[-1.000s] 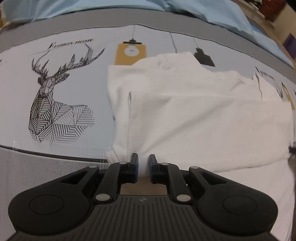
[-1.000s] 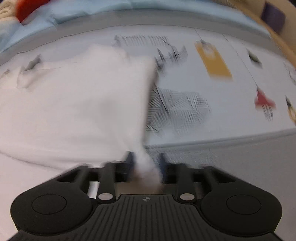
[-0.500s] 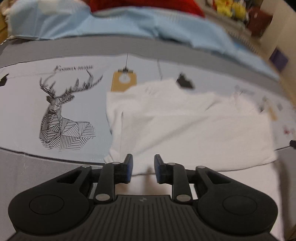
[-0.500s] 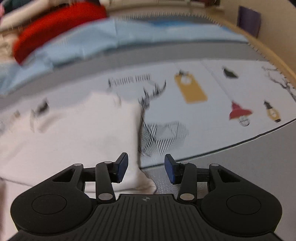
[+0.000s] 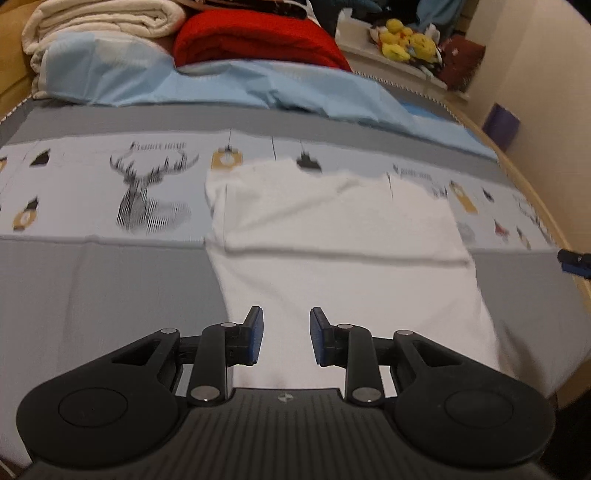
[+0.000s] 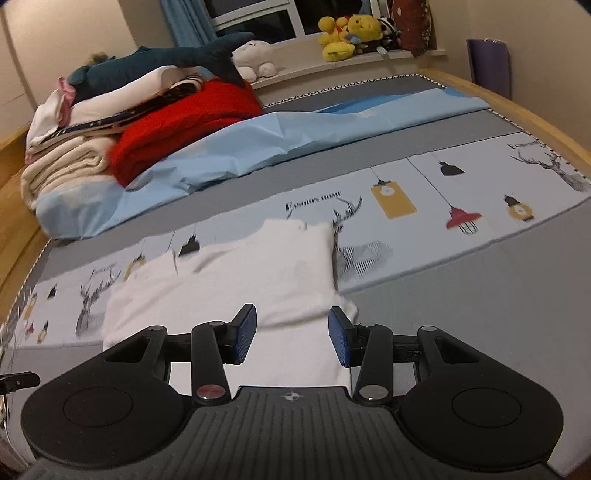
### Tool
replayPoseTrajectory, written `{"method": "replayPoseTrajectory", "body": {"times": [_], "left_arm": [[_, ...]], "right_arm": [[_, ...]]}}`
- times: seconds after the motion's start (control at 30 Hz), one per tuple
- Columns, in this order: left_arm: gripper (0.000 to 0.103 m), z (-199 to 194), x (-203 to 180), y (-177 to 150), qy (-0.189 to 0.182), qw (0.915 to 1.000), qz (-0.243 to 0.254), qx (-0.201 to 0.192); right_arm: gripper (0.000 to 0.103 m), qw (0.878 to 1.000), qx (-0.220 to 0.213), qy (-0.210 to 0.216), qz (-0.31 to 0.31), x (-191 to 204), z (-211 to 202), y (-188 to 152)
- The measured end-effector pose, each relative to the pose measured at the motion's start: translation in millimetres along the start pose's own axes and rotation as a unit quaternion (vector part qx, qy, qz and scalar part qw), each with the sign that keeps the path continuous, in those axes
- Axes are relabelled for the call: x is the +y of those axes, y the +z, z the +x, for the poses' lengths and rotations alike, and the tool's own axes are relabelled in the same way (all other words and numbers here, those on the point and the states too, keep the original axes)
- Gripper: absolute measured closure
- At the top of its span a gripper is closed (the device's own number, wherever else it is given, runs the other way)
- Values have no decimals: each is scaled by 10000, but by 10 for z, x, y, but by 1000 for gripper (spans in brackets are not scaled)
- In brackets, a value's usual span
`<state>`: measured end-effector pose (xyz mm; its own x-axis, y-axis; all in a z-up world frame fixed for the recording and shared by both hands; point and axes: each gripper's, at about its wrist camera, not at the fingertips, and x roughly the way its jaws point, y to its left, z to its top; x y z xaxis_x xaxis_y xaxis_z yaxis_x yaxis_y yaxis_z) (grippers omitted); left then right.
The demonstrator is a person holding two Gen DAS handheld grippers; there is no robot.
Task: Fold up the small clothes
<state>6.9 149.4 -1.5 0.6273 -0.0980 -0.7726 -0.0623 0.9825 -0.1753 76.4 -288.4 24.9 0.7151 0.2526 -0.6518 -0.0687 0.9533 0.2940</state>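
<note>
1. My left gripper hangs above the near part of the white garment; its blue-padded fingers stand apart with nothing between them.
2. My right gripper is also spread, nothing pinched, and hovers over the garment's near right corner.
3. The white garment lies flat on the bed cover, its upper part folded down so a doubled band crosses its middle, with a single layer running toward me.
4. It straddles the printed strip and the grey strip of the cover; a deer print sits just left of it in the left view.
5. Behind it lie a rumpled light blue sheet, a red blanket, and yellow plush toys on the sill.
</note>
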Motion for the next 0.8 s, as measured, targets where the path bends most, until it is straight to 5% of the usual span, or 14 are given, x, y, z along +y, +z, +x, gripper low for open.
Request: {"method": "replayPoseTrajectory", "body": {"times": [0.17, 0.47, 0.8], "left_arm": [[73, 47, 174, -453, 31, 9992, -235, 317], [73, 346, 505, -686, -177, 9867, -1172, 1117], [63, 598, 492, -914, 228, 9787, -899, 1832]], "right_arm": [[58, 9995, 231, -159, 170, -140, -161, -472], [58, 9903, 1083, -495, 710, -538, 52, -960], [58, 9747, 2139, -603, 258, -532, 488, -1299]]}}
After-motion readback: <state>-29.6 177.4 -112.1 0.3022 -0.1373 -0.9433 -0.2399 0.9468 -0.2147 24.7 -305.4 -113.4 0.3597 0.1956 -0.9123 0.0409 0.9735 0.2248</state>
